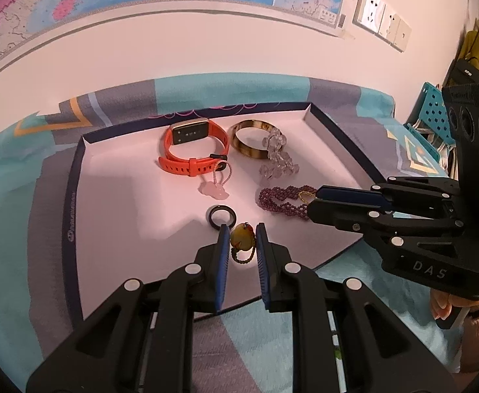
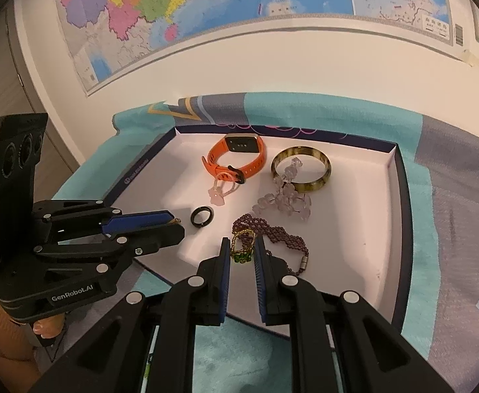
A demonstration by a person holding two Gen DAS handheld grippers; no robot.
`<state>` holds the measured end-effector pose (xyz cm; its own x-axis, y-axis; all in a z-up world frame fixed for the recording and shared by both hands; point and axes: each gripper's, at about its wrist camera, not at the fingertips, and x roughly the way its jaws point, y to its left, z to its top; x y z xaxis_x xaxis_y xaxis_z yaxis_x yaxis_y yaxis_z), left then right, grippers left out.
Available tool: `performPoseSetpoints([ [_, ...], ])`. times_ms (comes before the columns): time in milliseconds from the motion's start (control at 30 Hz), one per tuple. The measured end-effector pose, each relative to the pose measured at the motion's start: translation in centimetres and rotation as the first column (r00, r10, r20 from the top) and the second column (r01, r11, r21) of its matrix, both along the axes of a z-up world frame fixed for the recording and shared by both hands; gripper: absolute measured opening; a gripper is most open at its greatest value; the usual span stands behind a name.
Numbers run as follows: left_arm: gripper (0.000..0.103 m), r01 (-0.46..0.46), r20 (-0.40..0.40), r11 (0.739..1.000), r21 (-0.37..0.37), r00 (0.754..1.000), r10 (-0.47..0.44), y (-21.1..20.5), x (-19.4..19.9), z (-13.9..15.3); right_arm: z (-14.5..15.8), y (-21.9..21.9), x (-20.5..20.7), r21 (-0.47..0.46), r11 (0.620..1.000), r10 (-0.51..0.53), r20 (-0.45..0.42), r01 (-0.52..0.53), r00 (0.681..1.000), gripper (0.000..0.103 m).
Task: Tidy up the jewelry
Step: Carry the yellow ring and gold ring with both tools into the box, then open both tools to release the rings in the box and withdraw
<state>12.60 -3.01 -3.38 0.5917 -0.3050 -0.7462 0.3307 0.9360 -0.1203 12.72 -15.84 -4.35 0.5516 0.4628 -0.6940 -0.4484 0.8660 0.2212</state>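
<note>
In the left wrist view, the left gripper (image 1: 242,229) is pointing steeply down over the near part of a shallow white tray (image 1: 115,177) with a dark rim. Its fingers (image 1: 223,239) are standing only a little apart, closing on a yellow bead pendant (image 1: 242,236) whose cord loop is hanging below between the blue pads. A black ring (image 1: 221,216) is lying just beside the left fingertip. Farther in are lying an orange smartwatch (image 1: 192,150), a pink charm (image 1: 214,190), an amber bangle (image 1: 251,142), a clear crystal bracelet (image 1: 277,159) and a purple beaded bracelet (image 1: 283,201). The right gripper (image 1: 313,201) is reaching in from the right edge, nearly level, its tips at the purple beads; a hand (image 1: 445,304) is gripping its handle. The tray's left half is lying bare, with open room there. A patterned cloth (image 1: 10,229) is covering the table around the tray.

In the right wrist view, the right gripper (image 2: 242,245) is tilting down over the tray's near edge (image 2: 393,222). Its fingers (image 2: 259,249) are nearly together, pinching a small yellow-green beaded piece (image 2: 241,250) joined to the purple bracelet, which is trailing right to a metal clasp (image 2: 304,260). The left gripper (image 2: 175,224) is coming in from the left over the tray's rim, close to the black ring. The tray's right side is staying clear up to the wall.
</note>
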Motion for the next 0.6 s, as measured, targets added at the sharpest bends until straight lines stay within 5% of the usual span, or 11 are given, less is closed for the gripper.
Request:
performPoseSetpoints([
  [600,0.017,-0.018,-0.032,1.0,0.0,0.999,0.018,-0.1,1.1,-1.2,-1.2,0.3,1.5,-0.006,0.999,-0.035,-0.032,0.035,0.999,0.015],
])
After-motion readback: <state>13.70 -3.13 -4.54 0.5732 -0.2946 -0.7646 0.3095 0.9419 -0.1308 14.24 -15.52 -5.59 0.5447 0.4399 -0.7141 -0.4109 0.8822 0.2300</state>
